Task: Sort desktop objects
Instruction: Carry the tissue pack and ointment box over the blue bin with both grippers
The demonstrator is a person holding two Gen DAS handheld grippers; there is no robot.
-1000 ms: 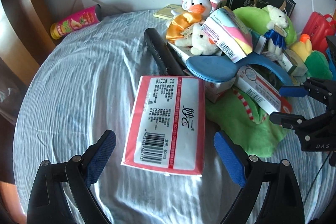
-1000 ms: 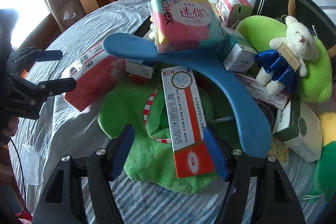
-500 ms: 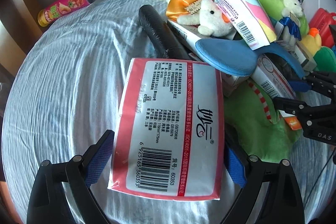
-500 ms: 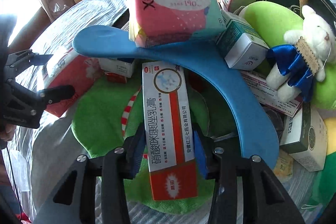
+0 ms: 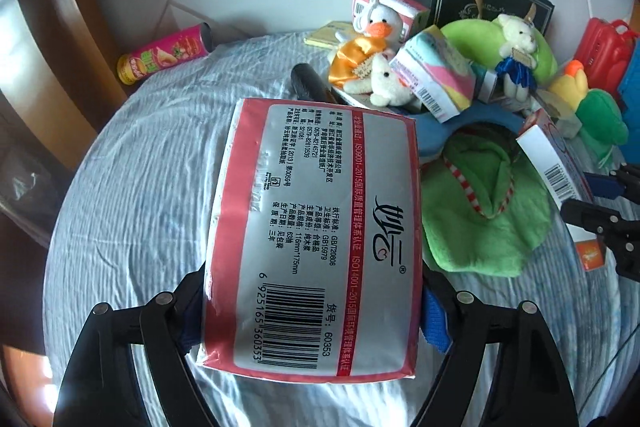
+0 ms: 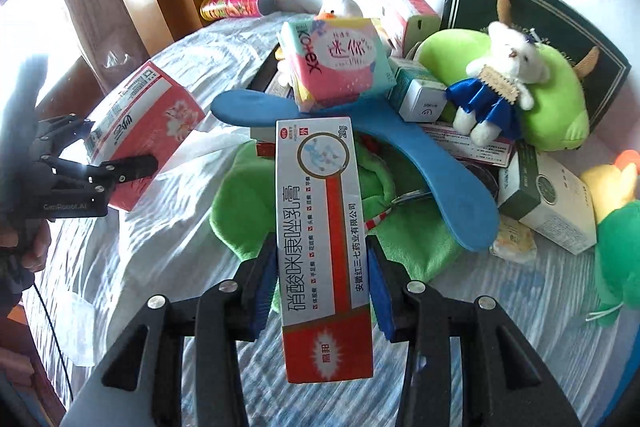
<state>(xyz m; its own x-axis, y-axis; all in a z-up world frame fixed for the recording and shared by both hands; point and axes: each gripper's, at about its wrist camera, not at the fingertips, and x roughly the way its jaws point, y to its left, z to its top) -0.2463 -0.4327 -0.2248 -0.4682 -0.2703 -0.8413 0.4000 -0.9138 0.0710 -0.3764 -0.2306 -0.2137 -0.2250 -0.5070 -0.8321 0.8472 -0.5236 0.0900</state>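
Note:
My left gripper (image 5: 314,297) has a red and white tissue pack (image 5: 316,239) between its blue pads. Its jaws are closing and the pads press on the pack's sides, with the pack raised off the striped tablecloth (image 5: 140,187). In the right wrist view the same tissue pack (image 6: 144,123) hangs at the left in the left gripper (image 6: 104,143). My right gripper (image 6: 322,271) is shut on a long white and red ointment box (image 6: 320,227), held above a green plush cloth (image 6: 248,203). The left wrist view shows that ointment box (image 5: 552,163) and the right gripper (image 5: 596,199) at its right edge.
A pile fills the back right: a blue curved paddle (image 6: 400,155), a pink Kotex pack (image 6: 340,59), a white bear in blue (image 6: 496,83) on a green cushion, several small cartons and a duck toy (image 5: 360,47). A pink snack can (image 5: 164,53) lies at the far left edge.
Both grippers moved in over their items and shut on them. The tissue pack and the ointment box have come up off the table and the pile.

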